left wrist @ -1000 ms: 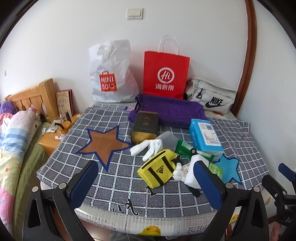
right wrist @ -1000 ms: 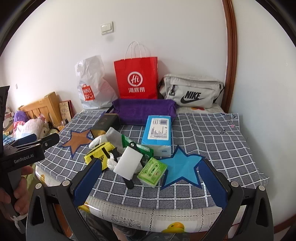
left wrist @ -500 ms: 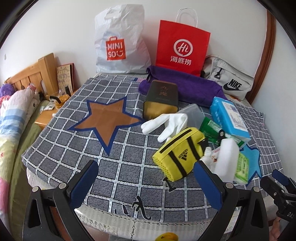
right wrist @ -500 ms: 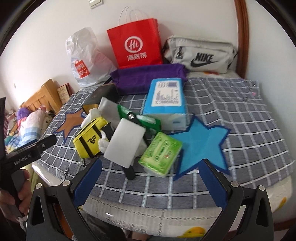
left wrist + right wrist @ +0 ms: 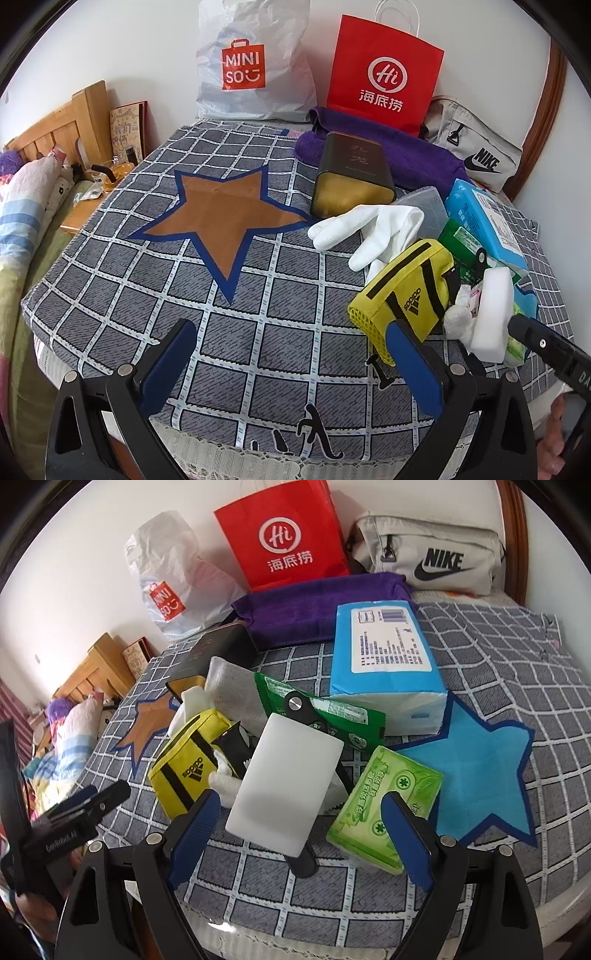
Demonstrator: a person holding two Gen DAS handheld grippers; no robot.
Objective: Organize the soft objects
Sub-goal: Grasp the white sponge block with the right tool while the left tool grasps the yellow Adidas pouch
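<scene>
A pile of soft items lies on the checked bedspread [image 5: 258, 332]. A yellow adidas pouch [image 5: 406, 299] [image 5: 184, 768], a white glove [image 5: 369, 229], a white sponge block [image 5: 288, 782] [image 5: 493, 314], a green tissue pack [image 5: 388, 805], a green wipes packet [image 5: 325, 709] and a blue tissue pack [image 5: 384, 661] [image 5: 484, 221] are there. My left gripper [image 5: 291, 365] is open, its right finger just in front of the yellow pouch. My right gripper [image 5: 299, 838] is open, low in front of the sponge and the green tissue pack.
A purple towel [image 5: 321, 609], a dark tin box [image 5: 351, 177], a red paper bag [image 5: 384, 70], a white Miniso bag [image 5: 251, 62] and a grey Nike bag [image 5: 432, 557] stand toward the wall. A wooden bedside table [image 5: 81, 206] and a second bed lie at the left.
Both grippers have moved forward and down toward the pile on the bed. The objects now look larger and closer. Both stay open.
</scene>
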